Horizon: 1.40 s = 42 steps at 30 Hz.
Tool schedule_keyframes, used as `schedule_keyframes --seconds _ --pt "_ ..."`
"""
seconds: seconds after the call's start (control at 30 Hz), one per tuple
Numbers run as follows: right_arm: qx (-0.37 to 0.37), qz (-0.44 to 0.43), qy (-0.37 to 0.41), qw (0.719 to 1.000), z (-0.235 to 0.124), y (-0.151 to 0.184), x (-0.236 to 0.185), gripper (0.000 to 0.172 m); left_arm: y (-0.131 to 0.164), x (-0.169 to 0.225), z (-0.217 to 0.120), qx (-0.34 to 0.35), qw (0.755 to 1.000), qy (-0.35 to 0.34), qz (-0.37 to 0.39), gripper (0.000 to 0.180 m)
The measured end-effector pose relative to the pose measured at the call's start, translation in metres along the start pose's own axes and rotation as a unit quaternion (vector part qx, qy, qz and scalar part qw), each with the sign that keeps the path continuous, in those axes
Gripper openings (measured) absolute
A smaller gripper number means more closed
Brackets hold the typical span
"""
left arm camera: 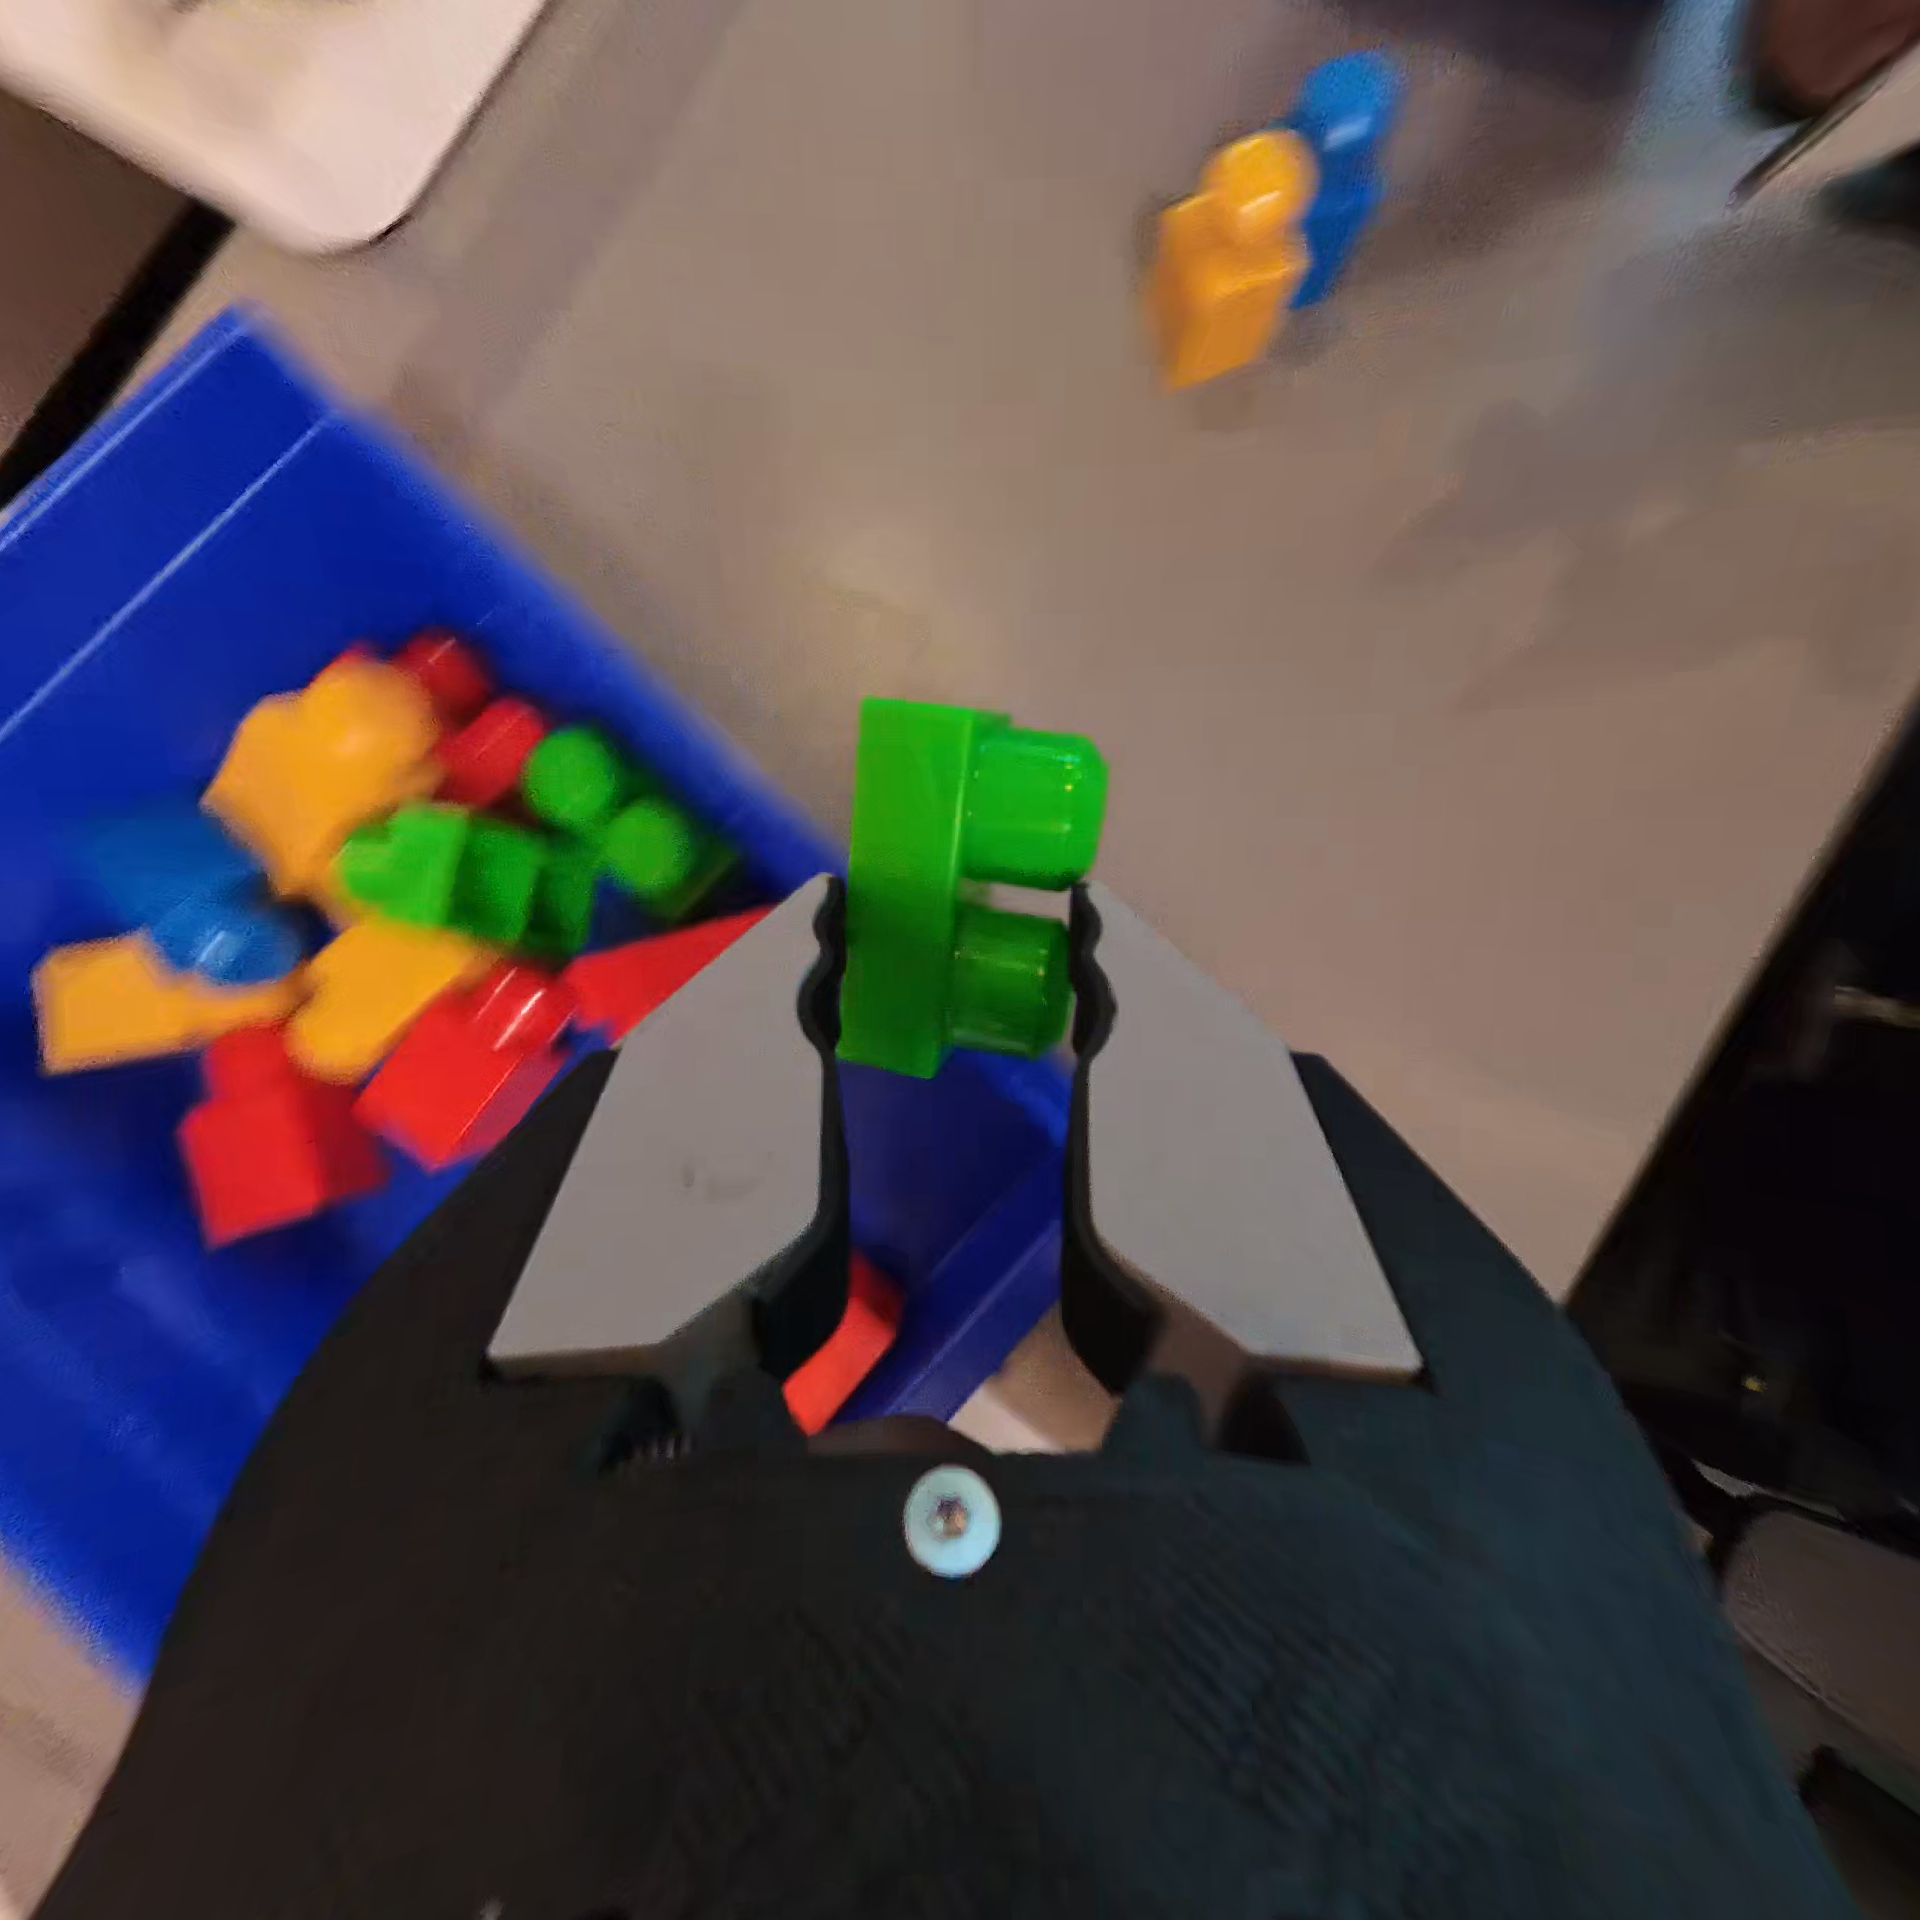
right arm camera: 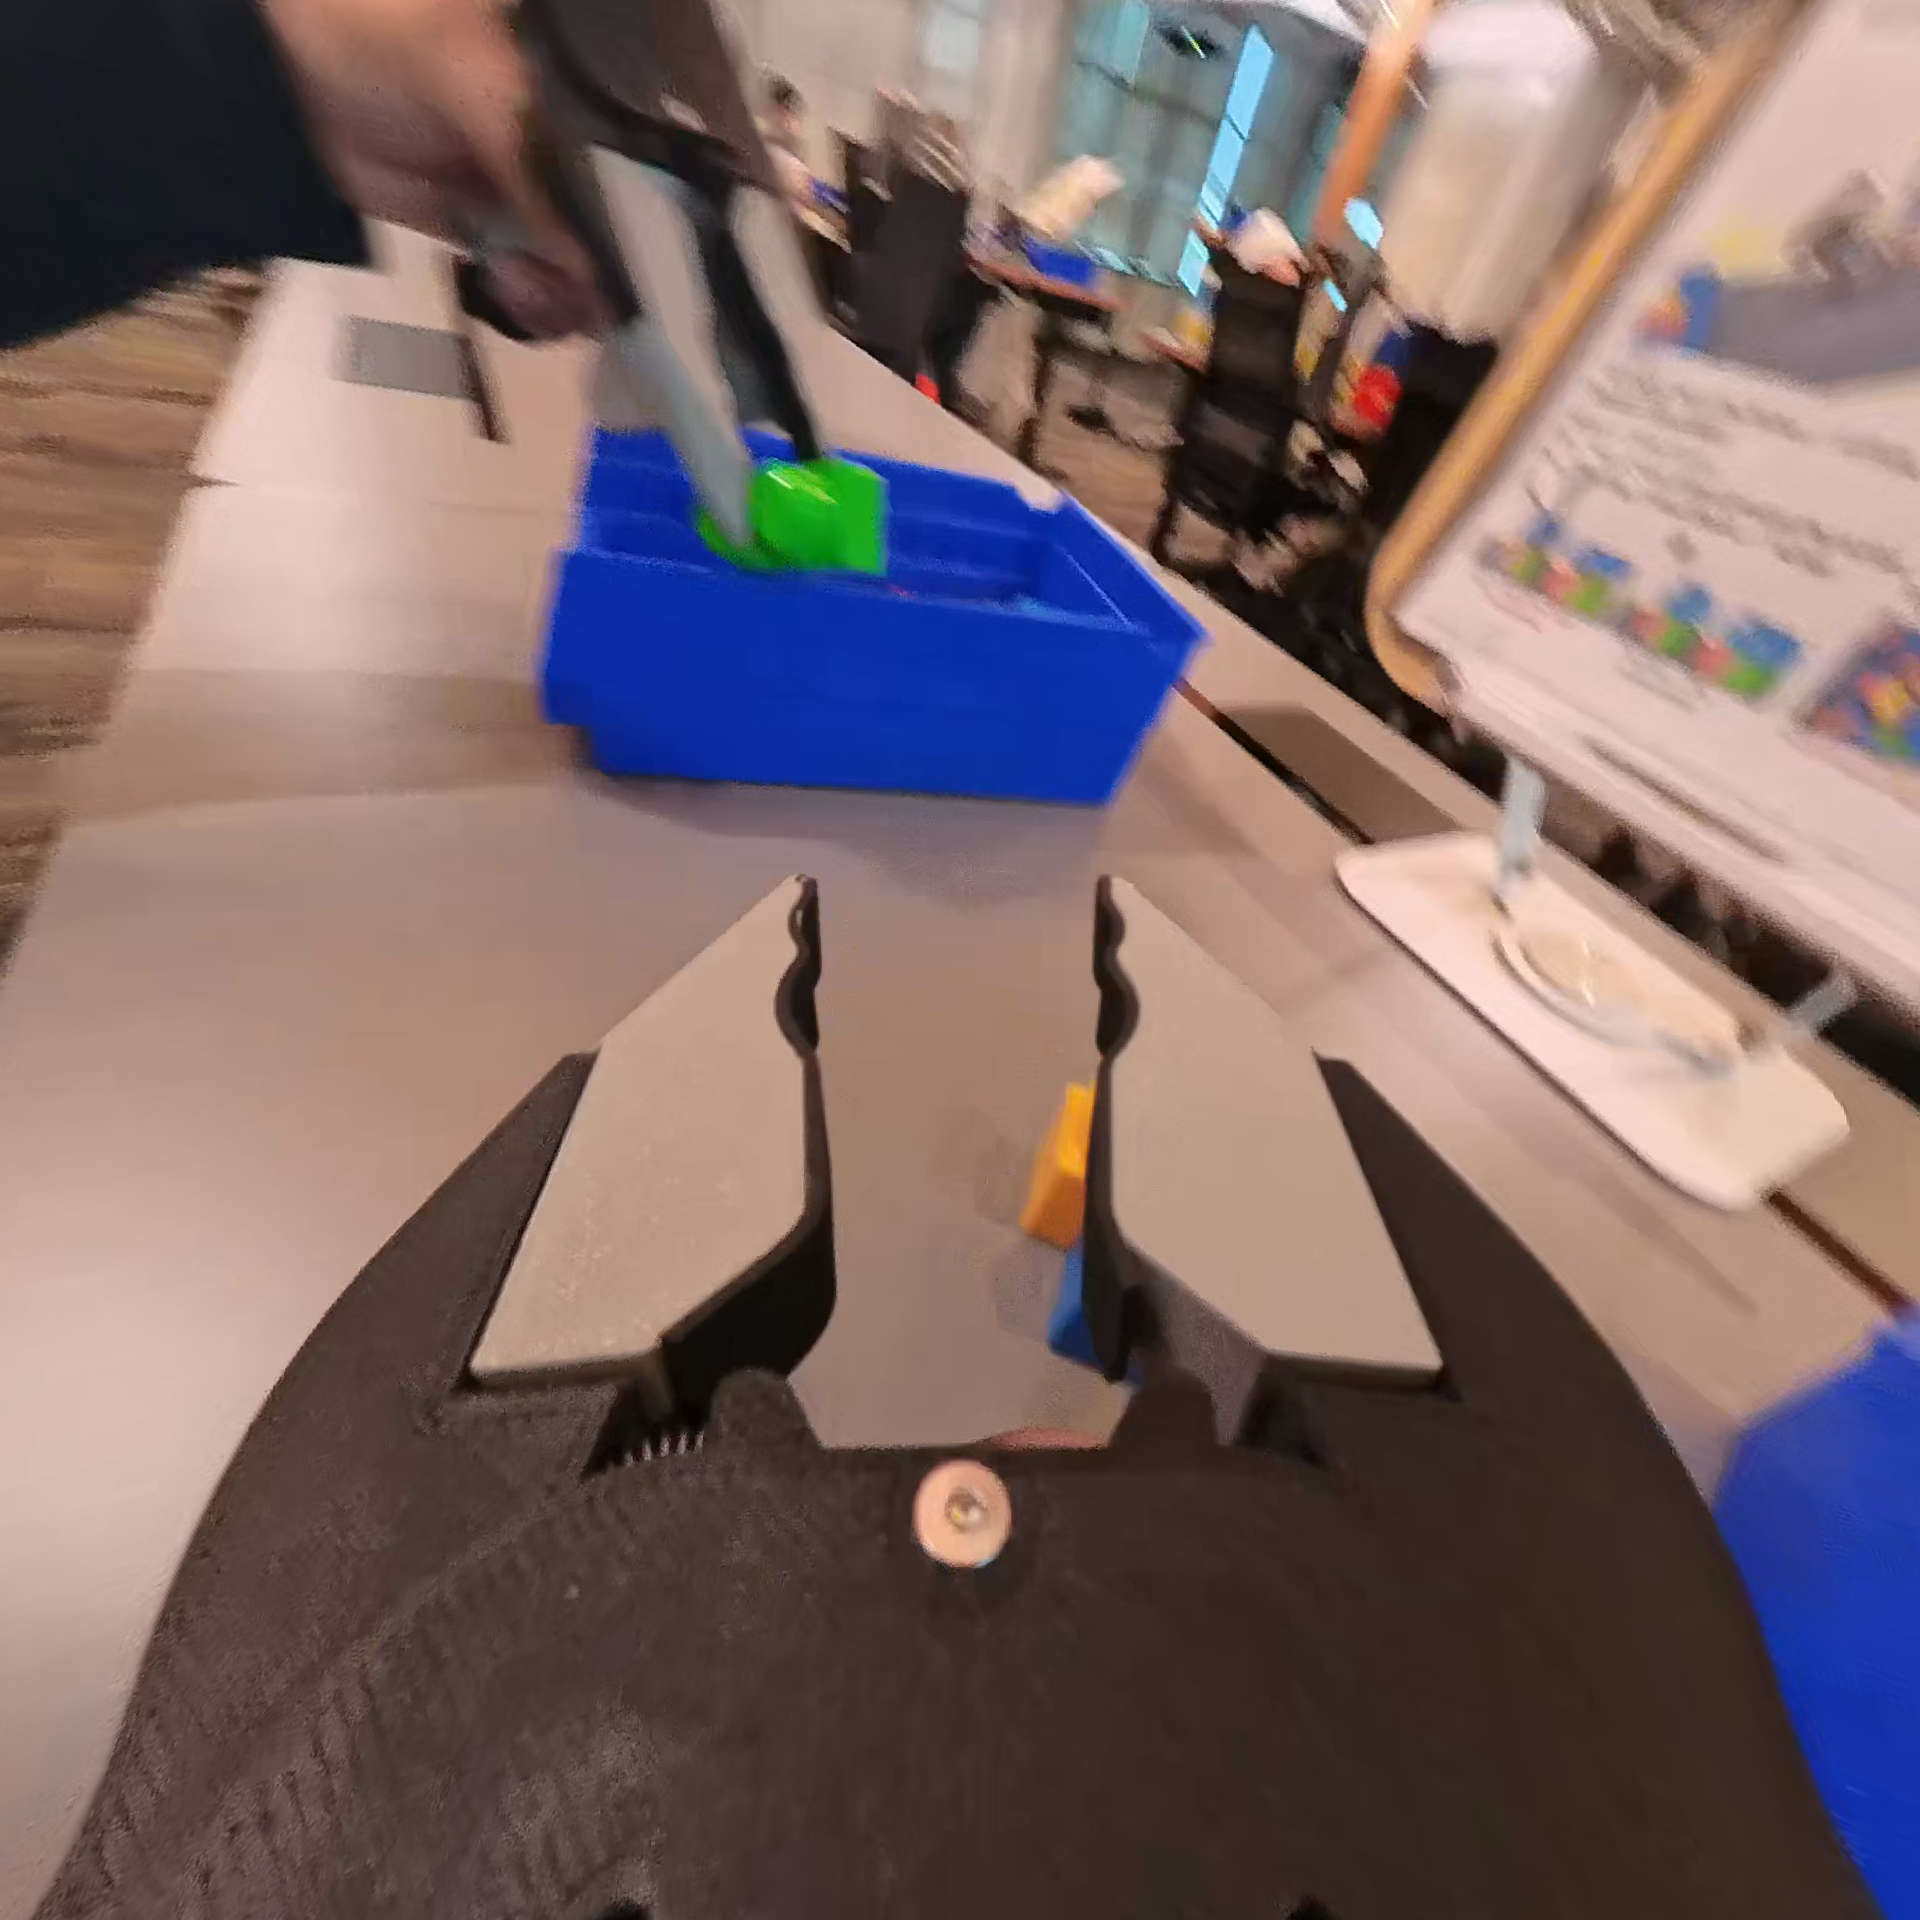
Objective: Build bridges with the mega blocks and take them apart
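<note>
Here the left gripper (left arm camera: 956, 966) pinches a green two-stud block (left arm camera: 935, 883), one pad flat against the block's underside and the other against the tip of its nearer stud, so the piece rides sideways with its studs pointing right; that hold looks chosen for lifting the block clear, though it will probably need turning before it can be pressed down onto anything. Just behind and to the left of the held block lies the blue bin (left arm camera: 208, 540), with a jumble of red, orange, green and blue blocks (left arm camera: 395, 914) in it, so the green piece appears freshly picked from the bin's near corner. The right gripper (right arm camera: 956, 966) hangs over bare tabletop (right arm camera: 312, 935) on the near side of the bin, its fingers spread with nothing between them, seemingly waiting to steady or receive a piece. Under its right finger, an orange block (right arm camera: 1060, 1164) and a blue block (right arm camera: 1070, 1320) stand side by side and touching, well apart from the bin, likely the bridge's two supports. Farther right of the bin stands a framed instruction sheet (right arm camera: 1714, 499) on a white base.
</note>
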State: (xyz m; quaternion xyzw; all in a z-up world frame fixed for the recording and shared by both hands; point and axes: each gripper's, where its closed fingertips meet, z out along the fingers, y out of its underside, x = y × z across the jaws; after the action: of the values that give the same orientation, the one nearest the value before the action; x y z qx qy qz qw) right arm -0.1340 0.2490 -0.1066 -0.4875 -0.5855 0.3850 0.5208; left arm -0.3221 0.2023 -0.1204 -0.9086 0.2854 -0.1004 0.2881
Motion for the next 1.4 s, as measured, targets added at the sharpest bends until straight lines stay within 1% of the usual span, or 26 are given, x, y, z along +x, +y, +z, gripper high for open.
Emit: schedule_keyframes --seconds 0.07,0.1,0.17,0.2,0.23,0.27,0.3,0.37,0.43,0.5,0.53,0.6,0.7,0.77,0.87,0.9,0.93,1.0,1.03,1.1,1.17,1.23,1.3,1.37,1.4 --pt "0.027 -0.065 -0.032 0.997 -0.001 -0.011 -0.026 0.048 -0.025 0.045 0.009 0.021 0.996 0.075 0.032 0.041" --pt "0.030 -0.100 -0.031 0.994 0.000 -0.012 -0.034 0.046 -0.034 0.064 0.014 0.025 0.993 0.109 0.042 0.041" --pt "0.036 -0.148 -0.016 0.988 0.001 -0.014 -0.043 0.041 -0.045 0.079 0.027 0.017 0.991 0.119 0.059 0.041" --pt "0.038 -0.157 -0.006 0.987 0.002 -0.014 -0.044 0.034 -0.048 0.085 0.035 0.011 0.990 0.127 0.060 0.040" --pt "0.037 -0.157 0.003 0.987 0.004 -0.014 -0.043 0.027 -0.049 0.087 0.044 0.002 0.990 0.130 0.058 0.040" --pt "0.031 -0.150 0.005 0.988 0.005 -0.012 -0.041 0.027 -0.049 0.093 0.051 -0.004 0.988 0.147 0.053 0.040" --pt "0.021 -0.141 -0.002 0.990 0.007 -0.008 -0.041 0.033 -0.050 0.105 0.056 -0.007 0.981 0.186 0.047 0.040" --pt "0.004 -0.127 -0.037 0.991 0.007 0.000 -0.048 0.049 -0.052 0.123 0.063 -0.010 0.971 0.235 0.039 0.040" --pt "-0.013 -0.124 -0.066 0.990 0.007 0.008 -0.055 0.053 -0.054 0.138 0.068 -0.010 0.960 0.276 0.036 0.040" --pt "-0.022 -0.133 -0.078 0.988 0.007 0.012 -0.059 0.057 -0.053 0.153 0.068 -0.019 0.946 0.323 0.033 0.040" --pt "-0.022 -0.137 -0.085 0.987 0.007 0.011 -0.062 0.058 -0.052 0.156 0.071 -0.022 0.944 0.329 0.036 0.040" --pt "-0.022 -0.151 -0.101 0.983 0.005 0.012 -0.071 0.053 -0.051 0.164 0.073 -0.029 0.937 0.345 0.040 0.040" --pt "-0.023 -0.184 -0.091 0.978 0.005 0.012 -0.074 0.037 -0.054 0.172 0.074 -0.028 0.931 0.362 0.042 0.040" --pt "-0.026 -0.185 -0.095 0.978 0.004 0.013 -0.074 0.036 -0.054 0.173 0.075 -0.025 0.929 0.368 0.036 0.040" --pt "-0.022 -0.150 -0.102 0.983 0.003 0.009 -0.070 0.035 -0.061 0.172 0.071 0.000 0.920 0.391 0.007 0.041" --pt "-0.022 -0.136 -0.103 0.985 0.002 0.008 -0.067 0.033 -0.063 0.168 0.071 0.010 0.923 0.384 0.004 0.042" --pt "-0.022 -0.125 -0.099 0.987 0.000 0.007 -0.062 0.031 -0.065 0.160 0.072 0.021 0.932 0.362 0.009 0.043" --pt "-0.020 -0.109 -0.079 0.991 -0.003 0.004 -0.049 0.031 -0.074 0.141 0.071 0.068 0.947 0.313 0.028 0.056" --pt "-0.019 -0.101 -0.068 0.992 -0.004 0.003 -0.042 0.031 -0.080 0.132 0.069 0.093 0.953 0.288 0.031 0.059" --pt "-0.013 -0.077 -0.048 0.996 -0.008 -0.001 -0.028 0.031 -0.091 0.120 0.064 0.146 0.956 0.252 0.040 0.057" --pt "-0.013 -0.051 -0.027 0.998 -0.011 -0.002 -0.014 0.031 -0.099 0.101 0.065 0.188 0.964 0.181 0.045 0.059" --pt "-0.009 -0.027 -0.005 1.000 -0.015 -0.004 0.001 0.031 -0.105 0.085 0.067 0.217 0.968 0.118 0.049 0.059" --pt "-0.005 0.001 0.025 1.000 -0.020 -0.005 0.018 0.031 -0.106 0.074 0.070 0.234 0.968 0.062 0.059 0.057" --pt "0.001 0.029 0.058 0.998 -0.025 -0.005 0.035 0.031 -0.107 0.060 0.077 0.224 0.973 -0.007 0.053 0.057" --pt "0.004 0.041 0.074 0.996 -0.028 -0.005 0.042 0.031 -0.109 0.060 0.081 0.220 0.974 -0.021 0.046 0.059"
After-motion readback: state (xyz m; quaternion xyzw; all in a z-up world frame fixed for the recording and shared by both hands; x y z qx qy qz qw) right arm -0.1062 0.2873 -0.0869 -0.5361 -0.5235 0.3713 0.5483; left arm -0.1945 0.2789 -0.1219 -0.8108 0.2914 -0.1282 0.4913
